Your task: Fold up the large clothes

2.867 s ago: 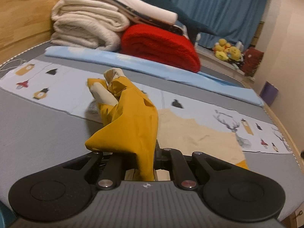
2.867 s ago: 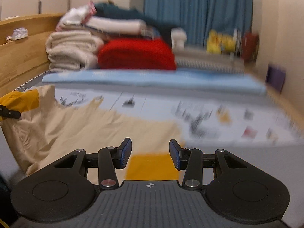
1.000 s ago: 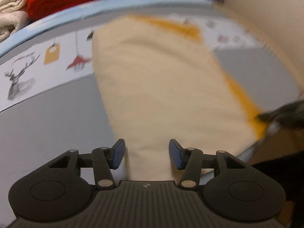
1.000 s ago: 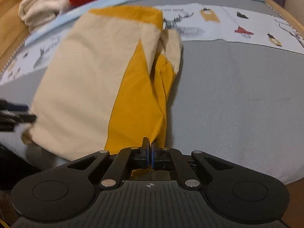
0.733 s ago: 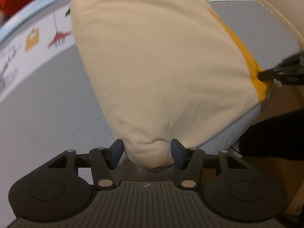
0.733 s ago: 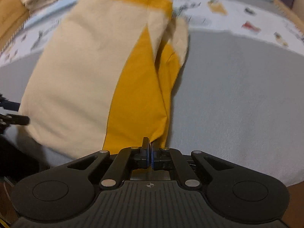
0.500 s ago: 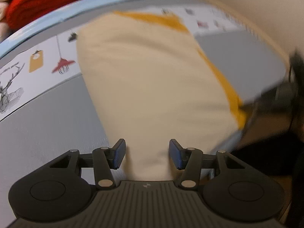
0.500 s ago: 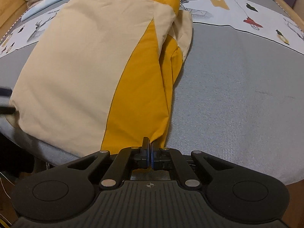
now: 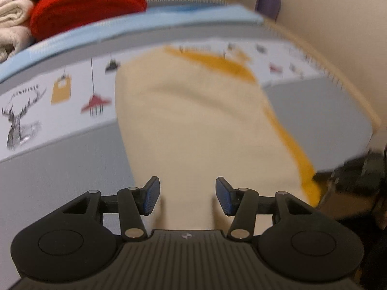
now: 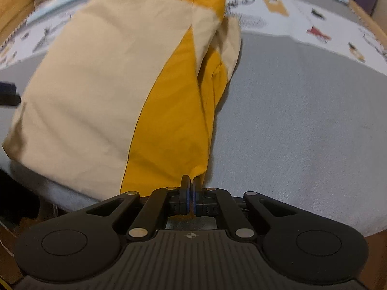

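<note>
A cream and mustard-yellow garment (image 10: 116, 77) lies flat on the grey bed cover (image 10: 302, 125), folded lengthwise, with a yellow panel along its right side. My right gripper (image 10: 191, 191) is shut on the garment's near yellow corner at the bed's front edge. In the left wrist view the garment (image 9: 193, 130) runs away from me, and my left gripper (image 9: 187, 194) is open above its near cream end, holding nothing. The left gripper's tip (image 10: 8, 94) shows at the left edge of the right wrist view.
A printed white cloth (image 9: 48, 101) and a light blue sheet (image 9: 145, 24) lie behind the garment. Folded red (image 9: 84, 4) and cream (image 9: 12, 24) blankets are stacked at the back left. A wooden bed rim (image 10: 370, 21) runs along the right.
My left gripper let go of the yellow fabric and now hovers open over the cream end. My right gripper closed on the yellow corner and still holds it. The garment now lies spread flat.
</note>
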`<action>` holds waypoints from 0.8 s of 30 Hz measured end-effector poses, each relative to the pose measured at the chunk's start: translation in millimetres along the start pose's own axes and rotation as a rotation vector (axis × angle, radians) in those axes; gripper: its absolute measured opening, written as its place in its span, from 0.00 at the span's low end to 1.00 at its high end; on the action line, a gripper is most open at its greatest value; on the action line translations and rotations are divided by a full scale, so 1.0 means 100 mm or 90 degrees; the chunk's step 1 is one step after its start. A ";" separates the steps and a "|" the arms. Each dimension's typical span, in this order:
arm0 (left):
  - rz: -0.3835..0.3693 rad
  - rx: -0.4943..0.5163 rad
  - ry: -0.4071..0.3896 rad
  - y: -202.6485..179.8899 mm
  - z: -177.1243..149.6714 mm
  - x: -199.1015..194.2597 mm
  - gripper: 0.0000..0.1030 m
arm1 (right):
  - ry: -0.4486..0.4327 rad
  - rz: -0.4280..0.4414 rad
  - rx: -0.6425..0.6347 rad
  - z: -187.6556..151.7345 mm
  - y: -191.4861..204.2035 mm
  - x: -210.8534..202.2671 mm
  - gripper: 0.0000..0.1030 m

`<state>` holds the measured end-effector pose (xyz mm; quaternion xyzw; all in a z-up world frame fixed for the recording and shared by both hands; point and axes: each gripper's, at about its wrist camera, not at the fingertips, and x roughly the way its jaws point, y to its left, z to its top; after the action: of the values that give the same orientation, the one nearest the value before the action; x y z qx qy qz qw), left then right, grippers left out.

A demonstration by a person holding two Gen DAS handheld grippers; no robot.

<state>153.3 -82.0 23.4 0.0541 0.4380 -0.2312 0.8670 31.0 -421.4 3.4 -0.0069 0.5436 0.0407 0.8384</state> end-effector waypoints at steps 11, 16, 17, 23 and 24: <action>-0.001 -0.003 0.003 0.43 0.75 0.86 0.55 | -0.204 -0.044 0.145 0.13 -0.47 -0.45 0.10; 0.024 -0.016 0.054 0.48 0.79 1.13 0.55 | -0.291 -0.054 0.133 0.42 -0.50 -0.47 0.20; 0.007 -0.036 0.032 0.50 0.84 1.07 0.55 | -0.309 -0.052 0.130 0.50 -0.48 -0.47 0.24; 0.011 -0.080 0.015 0.66 0.92 1.04 0.55 | -0.309 -0.026 0.120 1.11 -0.40 -0.05 0.41; 0.015 -0.088 0.015 0.70 0.93 1.06 0.55 | -0.297 -0.014 0.128 1.22 -0.39 0.06 0.43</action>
<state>306.9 -85.4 -10.5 0.0023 0.4627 -0.1898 0.8659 147.9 -453.2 46.4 0.0799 0.3370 -0.0219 0.9379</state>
